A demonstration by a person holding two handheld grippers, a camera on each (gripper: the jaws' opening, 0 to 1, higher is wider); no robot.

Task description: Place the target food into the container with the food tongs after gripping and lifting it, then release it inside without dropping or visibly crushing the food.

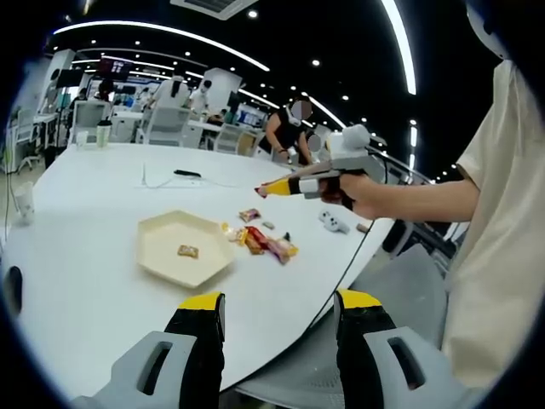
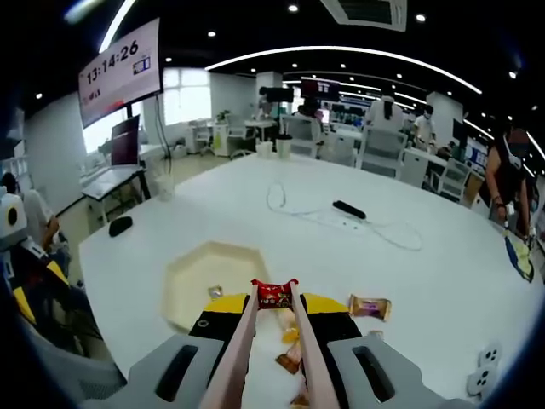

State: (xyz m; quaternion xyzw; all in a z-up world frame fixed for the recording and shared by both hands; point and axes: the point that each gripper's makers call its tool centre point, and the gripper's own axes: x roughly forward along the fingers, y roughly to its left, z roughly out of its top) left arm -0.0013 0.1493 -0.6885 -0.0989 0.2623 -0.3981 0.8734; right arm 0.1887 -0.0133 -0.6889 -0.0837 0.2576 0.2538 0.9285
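Red and shiny, a small snack packet [image 2: 274, 294] sits pinched at the tips of the pale food tongs [image 2: 268, 349]. The tongs run up between the jaws of the right gripper [image 2: 274, 319], which is clenched on them. The packet is lifted off the white table [image 2: 341, 239]. It has writing on it, but the letters are too small to read.

Just past the packet and to its left is the cream container [image 2: 213, 281], a tray with six sides. One little wrapped snack [image 2: 215, 291] lies inside it. To the right of the packet, one candy in a purple and gold wrapper [image 2: 369, 307] lies on the table. More wrappers lie under the tongs, maybe two, but they are partly hidden.

Far to the upper left, a screen [image 2: 122, 60] hangs up high and reads 13:14:26. Well ahead on the table lie one black remote [image 2: 348, 209] and one thin white cable [image 2: 289, 204].

In the left gripper view, the left gripper [image 1: 279, 311] has its two yellow-tipped jaws wide apart, and it holds nothing. Ahead of it, to the left, is the same container [image 1: 162, 234] with one brown snack [image 1: 188, 250] in it. Beside the tray, on its right, is a small pile of wrapped snacks [image 1: 260, 239], about five. Above them, a hand [image 1: 362, 194] holds the right gripper [image 1: 311, 181] with the tongs [image 1: 277, 187] sticking out.
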